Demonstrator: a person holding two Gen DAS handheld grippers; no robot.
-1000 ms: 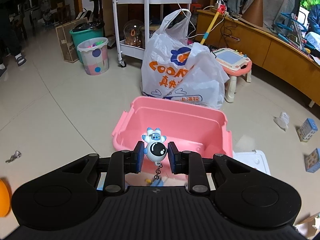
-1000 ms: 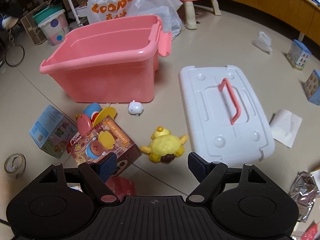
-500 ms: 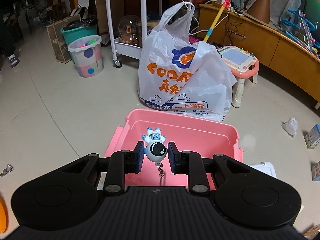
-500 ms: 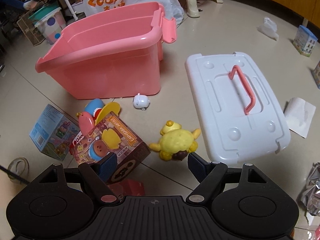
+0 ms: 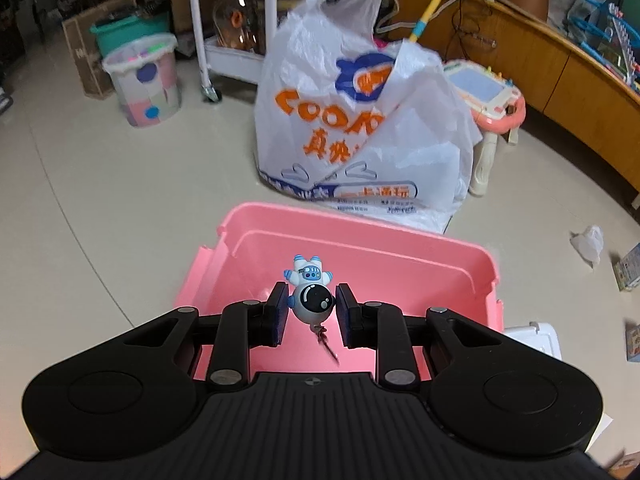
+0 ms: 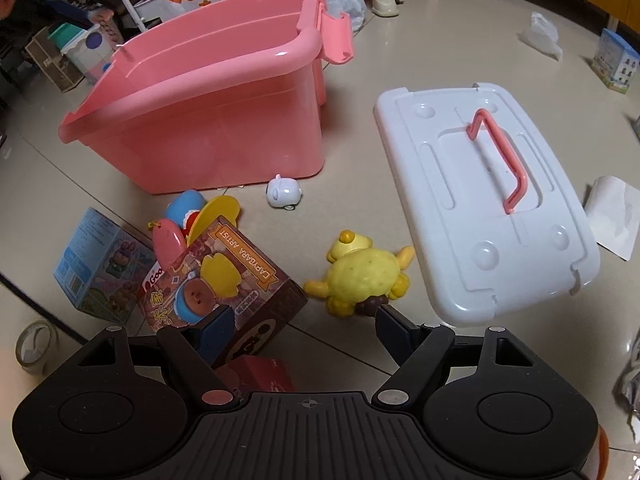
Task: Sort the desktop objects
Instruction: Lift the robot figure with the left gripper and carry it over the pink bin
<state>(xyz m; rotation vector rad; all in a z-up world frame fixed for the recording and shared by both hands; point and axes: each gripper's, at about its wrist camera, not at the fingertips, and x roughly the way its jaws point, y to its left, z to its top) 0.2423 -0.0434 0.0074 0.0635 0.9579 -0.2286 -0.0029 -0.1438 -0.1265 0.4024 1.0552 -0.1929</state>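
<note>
My left gripper [image 5: 311, 307] is shut on a small white-and-blue astronaut keychain [image 5: 310, 293], held over the open pink storage bin [image 5: 360, 240]; its chain dangles below. In the right wrist view the same pink bin [image 6: 208, 92] stands on the floor at upper left. My right gripper [image 6: 302, 326] hangs open above the floor, nothing between its fingers. Just ahead of it lie a yellow plush toy [image 6: 362, 276] and a brown toy box [image 6: 224, 280], with a small white figure [image 6: 283, 192] near the bin's base.
The bin's white lid [image 6: 480, 200] with a pink handle lies to the right. A blue box [image 6: 96, 264], pink and blue toys [image 6: 180, 220] and a tape roll [image 6: 34, 344] lie left. A large white shopping bag [image 5: 360, 120] stands behind the bin.
My left gripper has carried the astronaut keychain forward and lower, from the bin's near edge to over its inside. My right gripper has sunk slightly toward the yellow plush and brown box.
</note>
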